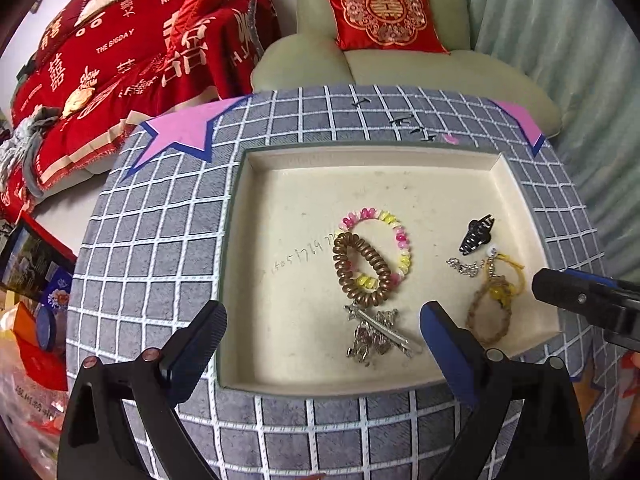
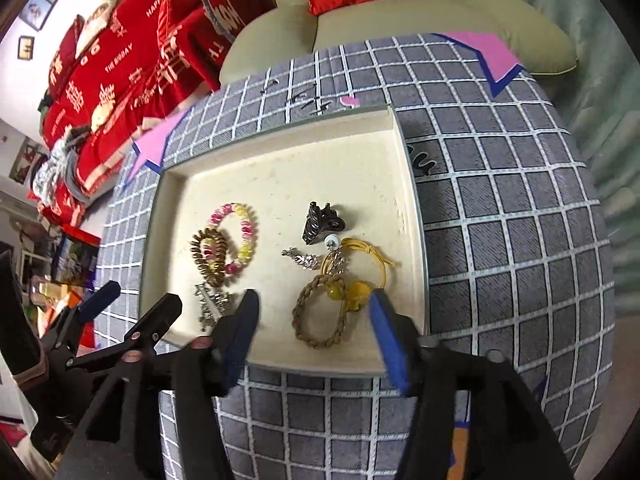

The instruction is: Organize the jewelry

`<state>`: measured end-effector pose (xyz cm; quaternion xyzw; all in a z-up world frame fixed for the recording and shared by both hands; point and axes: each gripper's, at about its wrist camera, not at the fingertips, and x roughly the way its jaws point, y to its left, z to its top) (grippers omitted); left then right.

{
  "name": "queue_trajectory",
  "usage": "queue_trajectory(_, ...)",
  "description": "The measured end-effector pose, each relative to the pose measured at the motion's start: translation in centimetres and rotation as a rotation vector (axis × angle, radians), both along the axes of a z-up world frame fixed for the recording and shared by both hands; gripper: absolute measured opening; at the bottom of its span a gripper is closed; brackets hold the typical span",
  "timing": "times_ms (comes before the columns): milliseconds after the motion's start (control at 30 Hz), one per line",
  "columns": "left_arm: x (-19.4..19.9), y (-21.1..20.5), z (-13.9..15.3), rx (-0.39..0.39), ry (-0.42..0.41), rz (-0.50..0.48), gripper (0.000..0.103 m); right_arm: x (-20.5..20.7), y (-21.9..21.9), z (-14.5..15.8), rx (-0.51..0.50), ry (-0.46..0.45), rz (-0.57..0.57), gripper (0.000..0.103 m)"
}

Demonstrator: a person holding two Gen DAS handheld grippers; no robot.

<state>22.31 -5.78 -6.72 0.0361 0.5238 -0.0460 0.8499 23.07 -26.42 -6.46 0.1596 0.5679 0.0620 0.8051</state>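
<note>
Hovering above the cream tray (image 1: 256, 240), both tongs are being held apart with nothing between their pads: the left tongs (image 1: 320, 332) gape widely over the silver hair clips (image 1: 378, 334), the right tongs (image 2: 314, 316) less widely over the braided brown bracelet (image 2: 318, 312). Everything is lying loose on the tray floor, so the step in hand is judged to be a release, with pieces already being gathered into two clusters.

On the left side the pink-and-yellow bead bracelet (image 1: 380, 236) is being overlapped by the bronze coil hair tie (image 1: 360, 272), with the clips just below. On the right side the black claw clip (image 2: 320, 222), a silver chain piece (image 2: 304, 260) and a yellow cord (image 2: 372, 252) are lying touching or nearly so.

No jewelry is being seen on the checked cloth of the bench (image 1: 160, 240) outside the tray, so little is judged to be left. Any next move is being constrained by tangling: the cord, chain and braid are crowded together, and lifting one may drag its neighbours. The two tongs are also working close beside each other. A sofa cushion (image 1: 384, 12) is lying well behind.
</note>
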Motion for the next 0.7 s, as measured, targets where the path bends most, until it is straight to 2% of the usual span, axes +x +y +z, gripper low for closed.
queue_trajectory(233, -2.9, 1.2, 1.0, -0.036, 0.017, 0.029, 0.103, -3.0, 0.3, 0.9, 0.002, -0.005, -0.019, 0.068)
queue_trajectory(333, -4.4, 1.5, 1.3, -0.029, 0.018, 0.030, 0.103, -4.7, 0.9, 1.1, -0.022, -0.011, -0.009, 0.079)
queue_trajectory(433, -6.1, 2.0, 1.6, -0.020, 0.017, 0.035, 0.103, -6.5, 1.5, 1.4, -0.066, -0.038, -0.008, 0.082)
queue_trajectory(467, -6.4, 2.1, 1.7, -0.015, 0.014, 0.037, 0.103, -7.2, 1.7, 1.3, -0.076, -0.045, -0.011, 0.090)
queue_trajectory(700, -9.8, 3.1, 2.4, 0.015, -0.023, 0.041, 0.103, -11.1, 2.3, 2.1, -0.157, -0.134, -0.049, 0.091)
